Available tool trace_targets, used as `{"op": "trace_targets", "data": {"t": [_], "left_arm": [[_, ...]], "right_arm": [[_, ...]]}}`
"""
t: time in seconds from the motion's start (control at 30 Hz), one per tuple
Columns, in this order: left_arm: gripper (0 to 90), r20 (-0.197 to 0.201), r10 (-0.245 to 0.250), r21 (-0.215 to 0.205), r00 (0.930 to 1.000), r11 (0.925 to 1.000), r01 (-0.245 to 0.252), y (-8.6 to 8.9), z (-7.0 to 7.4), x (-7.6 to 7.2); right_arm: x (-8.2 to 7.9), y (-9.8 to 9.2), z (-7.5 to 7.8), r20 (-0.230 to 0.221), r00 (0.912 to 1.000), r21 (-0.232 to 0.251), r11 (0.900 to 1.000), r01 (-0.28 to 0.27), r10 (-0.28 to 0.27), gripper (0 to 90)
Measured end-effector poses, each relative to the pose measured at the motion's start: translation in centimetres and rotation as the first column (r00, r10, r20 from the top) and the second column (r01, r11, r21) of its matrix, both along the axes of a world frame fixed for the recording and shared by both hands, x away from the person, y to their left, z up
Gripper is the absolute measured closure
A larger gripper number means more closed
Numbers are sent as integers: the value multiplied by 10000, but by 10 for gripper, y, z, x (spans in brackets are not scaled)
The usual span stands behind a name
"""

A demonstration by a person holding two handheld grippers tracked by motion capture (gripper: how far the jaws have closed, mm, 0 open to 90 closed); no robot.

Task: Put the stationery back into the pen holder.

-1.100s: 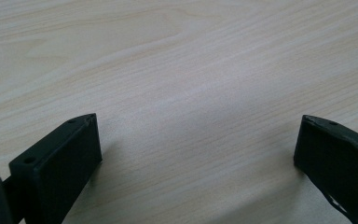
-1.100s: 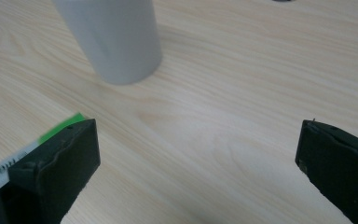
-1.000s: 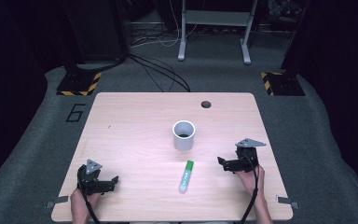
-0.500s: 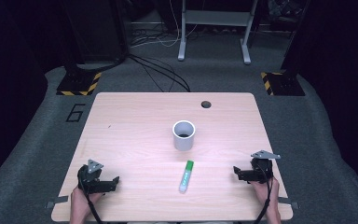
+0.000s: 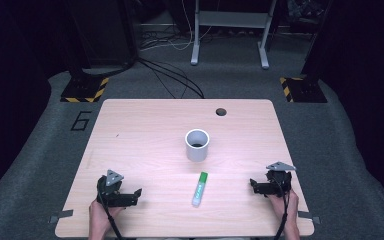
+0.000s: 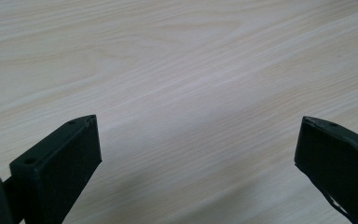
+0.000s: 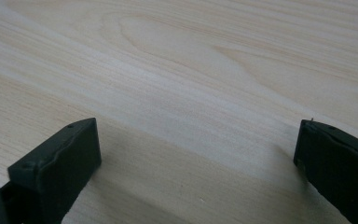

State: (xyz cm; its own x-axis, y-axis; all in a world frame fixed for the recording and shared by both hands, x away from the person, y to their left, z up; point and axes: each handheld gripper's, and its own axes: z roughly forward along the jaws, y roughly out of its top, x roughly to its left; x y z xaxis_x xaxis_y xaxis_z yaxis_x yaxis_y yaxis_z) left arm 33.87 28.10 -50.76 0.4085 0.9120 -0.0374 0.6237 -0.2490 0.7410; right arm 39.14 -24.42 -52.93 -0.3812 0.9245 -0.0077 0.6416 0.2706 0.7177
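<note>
Two grippers, both mine: left gripper (image 5: 136, 192) and right gripper (image 5: 253, 183) rest low at the near corners of the table (image 5: 145, 130), jaws spread wide, holding nothing. One white cup (image 5: 197, 145) stands upright mid-table; one green-capped marker (image 5: 199, 188) lies nearer me, between the grippers.

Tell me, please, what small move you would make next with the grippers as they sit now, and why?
Probably bring the right gripper left toward the green-capped tube, which lies flat between both grippers, just in front of the white cup. Both the right and the left gripper have jaws wide apart over bare table, holding nothing, so either could approach; the choice is a guess.
</note>
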Motion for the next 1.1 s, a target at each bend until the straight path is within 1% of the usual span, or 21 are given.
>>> {"op": "trace_targets", "data": {"t": [0.07,0.1,0.17,0.2,0.23,0.27,0.3,0.33,0.4,0.53,0.57,0.6,0.77,0.8,0.83,0.9,0.97,1.03,1.1], "left_arm": [[10,6,-75,6,10000,10000,75,-7,2,0],[12,52,-200,-8,9998,9998,200,-12,3,0],[17,87,-261,-144,9996,9996,263,-18,4,0],[20,39,-329,-243,9995,9992,329,-22,5,0],[24,50,-434,-238,9990,9988,435,-26,6,1],[26,-56,-541,-245,9985,9982,539,-28,7,1],[26,-53,-621,-264,9981,9977,619,-32,8,1],[27,-94,-636,-311,9979,9975,633,-34,8,1],[28,3,-734,-361,9973,9966,734,-41,9,2],[31,-147,-1031,-351,9946,9941,1025,-52,12,3],[31,-23,-1004,-374,9949,9943,1002,-55,11,3],[30,-161,-1117,-406,9936,9930,1110,-59,12,3],[31,-109,-1338,-408,9910,9902,1332,-72,15,6],[31,-8,-1273,-479,9919,9907,1271,-76,15,7],[30,-102,-1419,-458,9898,9889,1413,-79,16,8],[30,-142,-1481,-463,9889,9880,1473,-84,17,9],[30,-128,-1536,-456,9880,9872,1529,-89,17,10],[30,-149,-1687,-372,9856,9851,1680,-94,19,12],[30,-84,-1697,-441,9855,9846,1692,-99,19,13]], "right_arm": [[0,0,0,4,10000,8,10000,11,-11,0],[0,0,0,9,10000,-4,10000,-11,11,0],[0,0,0,7,10000,-2,10000,-14,14,0],[0,0,0,7,10000,-2,10000,-15,15,0],[0,0,0,9,10000,-1,10000,-16,16,0],[0,0,0,9,10000,3,10000,-15,15,0],[0,0,0,12,10000,-1,10000,-19,19,0],[0,0,0,8,10000,2,10000,-18,18,0],[0,0,0,0,10000,2,10000,-18,18,0],[0,0,0,-2,10000,6,10000,-19,19,0],[0,0,0,-6,10000,39,10000,17,-17,0],[0,0,0,-24,10000,36,10000,18,-18,0],[0,0,0,14,10000,69,10000,26,-26,0],[0,0,0,14,10000,70,10000,25,-25,0],[0,0,0,10,10000,71,10000,21,-21,0],[0,0,0,-5,10000,91,10000,39,-39,0],[0,0,0,-16,10000,89,10000,34,-33,0],[0,0,0,-10,10000,87,10000,31,-31,0],[1,0,0,-16,10000,90,10000,21,-20,0]]}}
